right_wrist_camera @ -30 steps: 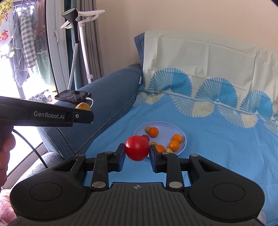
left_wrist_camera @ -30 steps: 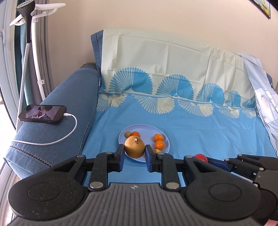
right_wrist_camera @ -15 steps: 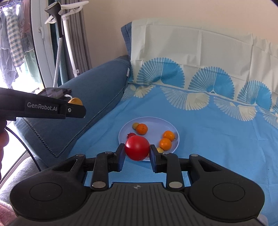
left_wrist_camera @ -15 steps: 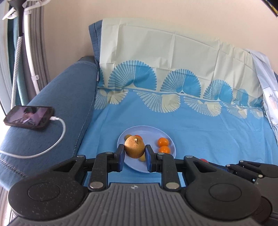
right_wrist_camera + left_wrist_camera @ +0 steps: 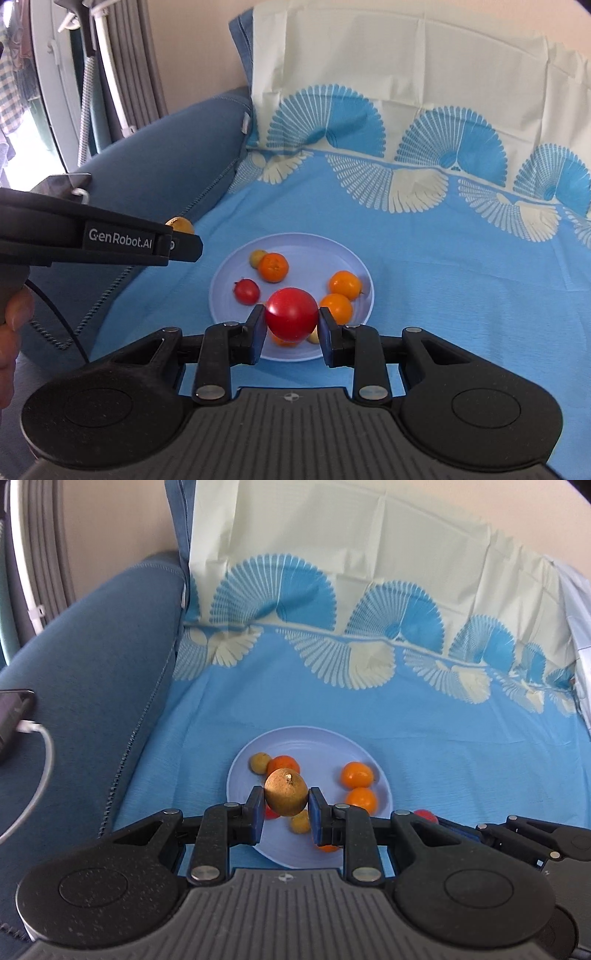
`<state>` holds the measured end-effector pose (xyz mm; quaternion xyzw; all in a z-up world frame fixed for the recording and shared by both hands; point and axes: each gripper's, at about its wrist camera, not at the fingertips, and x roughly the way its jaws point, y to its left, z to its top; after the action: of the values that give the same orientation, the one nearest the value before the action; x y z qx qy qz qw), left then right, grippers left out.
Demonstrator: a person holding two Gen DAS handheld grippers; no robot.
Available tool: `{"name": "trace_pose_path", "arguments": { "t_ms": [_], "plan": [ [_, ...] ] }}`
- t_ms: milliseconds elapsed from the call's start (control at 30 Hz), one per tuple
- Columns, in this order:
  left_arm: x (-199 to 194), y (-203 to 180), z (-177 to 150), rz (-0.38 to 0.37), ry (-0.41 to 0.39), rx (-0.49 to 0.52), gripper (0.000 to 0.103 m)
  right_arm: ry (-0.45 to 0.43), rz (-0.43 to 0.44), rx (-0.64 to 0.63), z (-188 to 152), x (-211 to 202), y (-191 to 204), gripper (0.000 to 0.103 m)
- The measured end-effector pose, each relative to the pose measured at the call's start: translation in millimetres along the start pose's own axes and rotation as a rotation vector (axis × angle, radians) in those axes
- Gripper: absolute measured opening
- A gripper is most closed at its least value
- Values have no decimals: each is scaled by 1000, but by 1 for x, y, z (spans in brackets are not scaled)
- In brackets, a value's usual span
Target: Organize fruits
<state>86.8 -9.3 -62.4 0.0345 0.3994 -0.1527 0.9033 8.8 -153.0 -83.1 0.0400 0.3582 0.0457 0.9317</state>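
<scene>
A pale blue plate (image 5: 314, 742) (image 5: 295, 243) lies on the blue sofa cover and holds several small oranges (image 5: 273, 266), a small red fruit (image 5: 246, 291) and small yellow-green fruits (image 5: 257, 256). My left gripper (image 5: 286, 808) is shut on a brown pear (image 5: 285, 792), held above the plate's near left part. My right gripper (image 5: 291, 330) is shut on a red tomato (image 5: 291, 314), held above the plate's near edge. The left gripper also shows at the left of the right wrist view (image 5: 177, 240), and the pear's top peeks over it.
A blue sofa armrest (image 5: 85, 672) rises to the left, with a phone (image 5: 13, 716) and white cable (image 5: 40, 775) on it. A patterned sheet covers the sofa back (image 5: 369, 572). A garment steamer pole (image 5: 86, 92) stands beyond the armrest.
Both grippers have moved forward and down towards the plate, which now looks larger and closer. Each still holds its fruit.
</scene>
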Motion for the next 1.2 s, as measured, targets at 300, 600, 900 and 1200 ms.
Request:
{"name": "trace_pose_path", "arguments": {
  "t_ms": [300, 600, 900, 1200],
  "plan": [
    [64, 2, 8, -8, 80, 28, 27, 58, -1, -24, 9, 67, -7, 31],
    [71, 8, 15, -6, 50, -3, 103, 84, 19, -81, 17, 104, -5, 65],
    [5, 20, -6, 40, 99, -57, 103, 77, -90, -22, 3, 36, -9, 98],
    [-71, 29, -40, 132, 128, -158, 103, -29, -150, 52, -26, -56, 11, 102]
  ]
}}
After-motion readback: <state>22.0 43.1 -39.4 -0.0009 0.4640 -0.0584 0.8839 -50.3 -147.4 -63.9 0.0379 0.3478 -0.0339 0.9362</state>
